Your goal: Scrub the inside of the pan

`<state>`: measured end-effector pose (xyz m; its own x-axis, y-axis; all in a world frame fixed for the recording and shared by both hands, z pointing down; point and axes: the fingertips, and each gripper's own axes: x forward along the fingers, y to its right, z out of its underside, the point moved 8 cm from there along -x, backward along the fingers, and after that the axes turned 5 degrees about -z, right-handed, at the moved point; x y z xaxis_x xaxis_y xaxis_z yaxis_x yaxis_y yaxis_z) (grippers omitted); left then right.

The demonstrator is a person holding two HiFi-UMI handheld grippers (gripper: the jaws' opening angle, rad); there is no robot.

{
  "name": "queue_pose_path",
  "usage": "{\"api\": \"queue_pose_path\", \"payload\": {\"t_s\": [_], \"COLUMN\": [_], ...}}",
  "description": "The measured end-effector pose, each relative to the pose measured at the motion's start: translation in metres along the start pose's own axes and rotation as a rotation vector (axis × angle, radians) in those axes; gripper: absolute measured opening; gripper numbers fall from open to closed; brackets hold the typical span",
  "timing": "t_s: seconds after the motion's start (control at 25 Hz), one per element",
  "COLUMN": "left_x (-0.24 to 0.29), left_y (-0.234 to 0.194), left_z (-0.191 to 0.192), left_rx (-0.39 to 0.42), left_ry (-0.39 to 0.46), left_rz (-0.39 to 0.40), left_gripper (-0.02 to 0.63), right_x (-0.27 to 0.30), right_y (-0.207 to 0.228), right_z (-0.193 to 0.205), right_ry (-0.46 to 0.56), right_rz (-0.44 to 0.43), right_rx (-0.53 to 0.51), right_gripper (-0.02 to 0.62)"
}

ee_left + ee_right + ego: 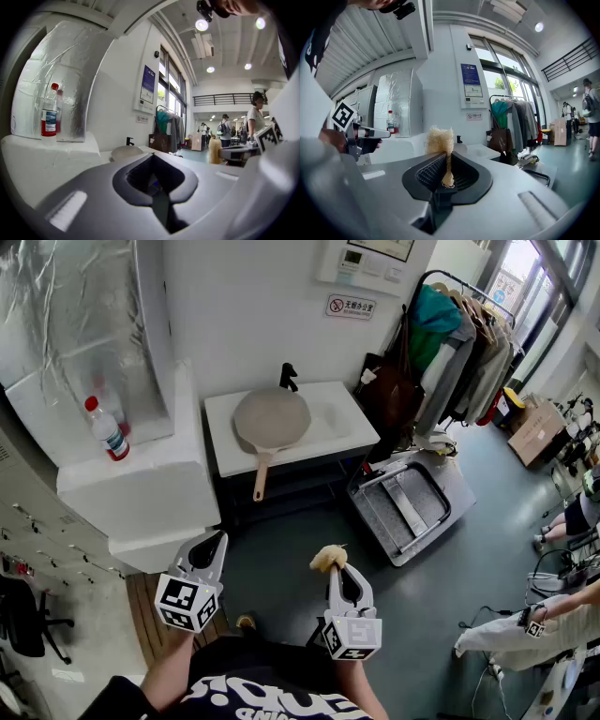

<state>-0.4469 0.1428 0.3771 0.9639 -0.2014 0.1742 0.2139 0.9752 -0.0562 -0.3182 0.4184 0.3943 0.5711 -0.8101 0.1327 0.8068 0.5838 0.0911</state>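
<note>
The pan (271,418), round and beige-grey with a wooden handle toward me, lies on a white counter (337,432) ahead, by a black tap (288,377). Both grippers hang well short of it, above the floor. My left gripper (216,542) is shut with nothing in it; its jaws (153,161) meet, and the pan (125,152) shows far beyond. My right gripper (337,570) is shut on a yellowish fibrous scrubber (326,558), which sticks up from between the ribbed pads (426,174) as a tuft (440,140).
A clear bottle with a red cap (106,429) stands on the white ledge (141,488) at the left. A clothes rack (464,343) and a flat grey cart (408,502) are right of the counter. People stand at the far right (572,512).
</note>
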Motion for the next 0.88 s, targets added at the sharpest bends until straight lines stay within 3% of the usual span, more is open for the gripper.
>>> {"api": "queue_pose_path", "payload": {"t_s": [0.6, 0.88], "left_x": [0.018, 0.033], "left_y": [-0.008, -0.026], "left_z": [0.008, 0.010], "left_rx": [0.025, 0.037], "left_ry": [-0.048, -0.046], "left_rz": [0.019, 0.071], "left_gripper": [-0.003, -0.003], "right_x": [0.018, 0.033], "right_y": [-0.002, -0.013], "right_z": [0.003, 0.004], "right_ry": [-0.006, 0.038], "right_rz": [-0.028, -0.027], "right_rx": [0.023, 0.023], "right_gripper": [0.038, 0.038]}}
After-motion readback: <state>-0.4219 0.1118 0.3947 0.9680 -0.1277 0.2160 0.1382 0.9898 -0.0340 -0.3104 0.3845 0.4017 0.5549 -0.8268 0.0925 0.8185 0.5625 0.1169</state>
